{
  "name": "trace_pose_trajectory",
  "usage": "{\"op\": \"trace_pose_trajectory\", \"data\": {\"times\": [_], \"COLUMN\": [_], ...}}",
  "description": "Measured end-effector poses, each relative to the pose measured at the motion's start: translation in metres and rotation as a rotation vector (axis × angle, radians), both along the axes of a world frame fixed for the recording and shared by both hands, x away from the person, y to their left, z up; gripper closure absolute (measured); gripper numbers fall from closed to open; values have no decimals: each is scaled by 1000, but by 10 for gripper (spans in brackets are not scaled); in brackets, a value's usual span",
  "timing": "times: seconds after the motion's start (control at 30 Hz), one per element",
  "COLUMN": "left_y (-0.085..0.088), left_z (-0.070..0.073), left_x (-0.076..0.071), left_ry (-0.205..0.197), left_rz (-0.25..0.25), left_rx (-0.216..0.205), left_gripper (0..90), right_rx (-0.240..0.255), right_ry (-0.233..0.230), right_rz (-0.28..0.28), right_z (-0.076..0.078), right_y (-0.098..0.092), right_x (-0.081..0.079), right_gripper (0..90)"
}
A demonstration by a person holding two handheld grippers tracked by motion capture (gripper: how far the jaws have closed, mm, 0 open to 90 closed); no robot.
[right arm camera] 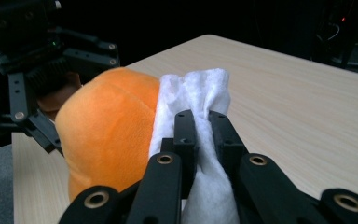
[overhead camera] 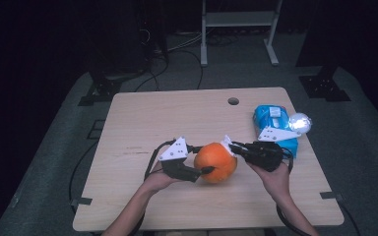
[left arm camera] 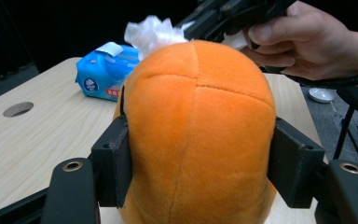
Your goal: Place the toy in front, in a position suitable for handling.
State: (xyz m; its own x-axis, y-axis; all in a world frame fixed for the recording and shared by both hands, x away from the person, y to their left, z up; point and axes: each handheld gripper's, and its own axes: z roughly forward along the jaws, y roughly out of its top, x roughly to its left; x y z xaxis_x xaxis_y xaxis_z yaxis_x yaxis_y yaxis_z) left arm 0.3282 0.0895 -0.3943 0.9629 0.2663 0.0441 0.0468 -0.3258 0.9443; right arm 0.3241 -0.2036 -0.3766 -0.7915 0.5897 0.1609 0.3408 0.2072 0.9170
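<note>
Orange plush ball (overhead camera: 215, 162) sits near the front middle of the pale wooden surface (overhead camera: 142, 118), caught between the two tools. The left hand-held gripper (overhead camera: 204, 171) comes at it from the left, and in the left gripper view its two black pads (left arm camera: 114, 161) press flat against either flank of the toy, the jaws set as wide as the ball's body and clenched on it; the plush bulges a little above and below the pads. Whether the ball's underside touches the wood I cannot tell.

The right hand-held gripper (overhead camera: 230, 145) reaches in from the other side, held in the person's right hand (overhead camera: 275, 179). Its jaws are pinched nearly together on a bunched white wipe (right arm camera: 198, 121), which rises crumpled above the fingertips and hangs down between them. The wipe lies right against the upper right side of the orange ball, touching its fabric. In the left gripper view the same white tuft shows just over the top of the ball, with the right hand behind it.

Farther back on the right part of the surface lies a blue pack of wipes (overhead camera: 274, 123), well apart from the ball, with a small shiny round thing (overhead camera: 300, 122) just beside it at the edge. A round hole (overhead camera: 233, 101) is cut in the surface near the far edge.
</note>
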Motion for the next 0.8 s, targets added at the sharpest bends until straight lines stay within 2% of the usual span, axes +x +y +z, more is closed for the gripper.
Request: {"op": "trace_pose_trajectory", "data": {"times": [0.1,0.17,0.27,0.33,0.43,0.5,0.57,0.67,0.73,0.8], "left_y": [3,3,-2,-3,-6,-10,-14,-19,-23,-26], "left_z": [-2,-6,-19,-26,-26,-29,-31,-32,-34,-35], "left_x": [2,4,7,9,11,11,10,8,7,6], "left_ry": [24,54,71,97,100,103,99,88,93,88], "left_rz": [-4,-4,15,18,36,40,42,54,72,76], "left_rx": [7,29,116,80,74,58,54,52,33,41], "left_gripper": [325,321,316,313,304,298,291,274,268,260], "right_rx": [-8,-6,-26,-26,14,28,17,-33,-48,-101], "right_ry": [38,91,134,148,152,130,100,31,1,-45], "right_rz": [11,24,25,26,29,40,55,77,105,127], "right_z": [-9,-19,-31,-35,-33,-27,-20,-11,-7,-4], "right_y": [2,3,4,2,-4,-3,2,16,24,35], "right_x": [4,10,16,18,20,17,11,0,-5,-11], "right_gripper": [820,819,820,820,821,822,821,821,821,820]}}
